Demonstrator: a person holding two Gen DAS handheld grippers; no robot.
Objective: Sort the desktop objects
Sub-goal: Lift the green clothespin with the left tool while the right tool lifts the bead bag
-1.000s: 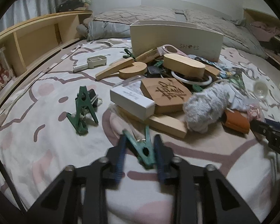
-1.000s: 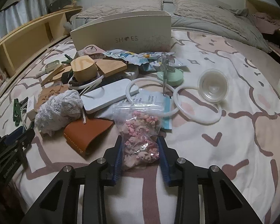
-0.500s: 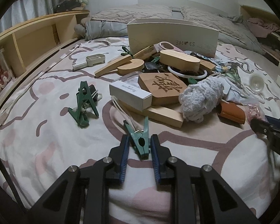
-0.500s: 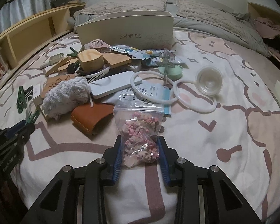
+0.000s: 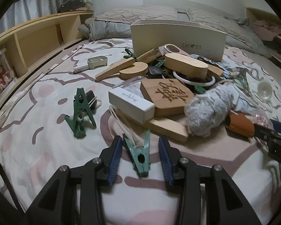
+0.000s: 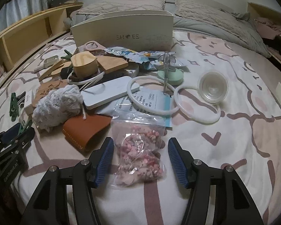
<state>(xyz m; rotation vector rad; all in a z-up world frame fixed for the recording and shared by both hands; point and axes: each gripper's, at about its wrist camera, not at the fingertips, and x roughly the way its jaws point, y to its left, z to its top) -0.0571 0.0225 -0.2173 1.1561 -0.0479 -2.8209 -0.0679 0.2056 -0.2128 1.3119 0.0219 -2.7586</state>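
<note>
The left gripper [image 5: 140,158] was seen with its jaws parted, having just been opening, and the pale green clothespin [image 5: 139,154] lay loose between the blue pads [image 5: 114,159] on the patterned bedspread [image 5: 37,142], touched by neither. The right gripper [image 6: 140,159] had likewise just been opening, and the clear bag of pink pieces [image 6: 140,150] rested flat between its pads, free of both. Both items had been set down on the near side of the cream shoe box [image 5: 178,37], well apart from it, with the heap of wooden pieces and the grey fluffy ball [image 5: 209,108] lying between. The step in hand was judged to be a release: two things put down at the front of the bed. A dark green clip [image 5: 80,112] lay near, left of the heap as seen from the box. For the next move, both grippers would probably need to be drawn back clear of the released items, and a further object chosen from the heap before the box.
</note>
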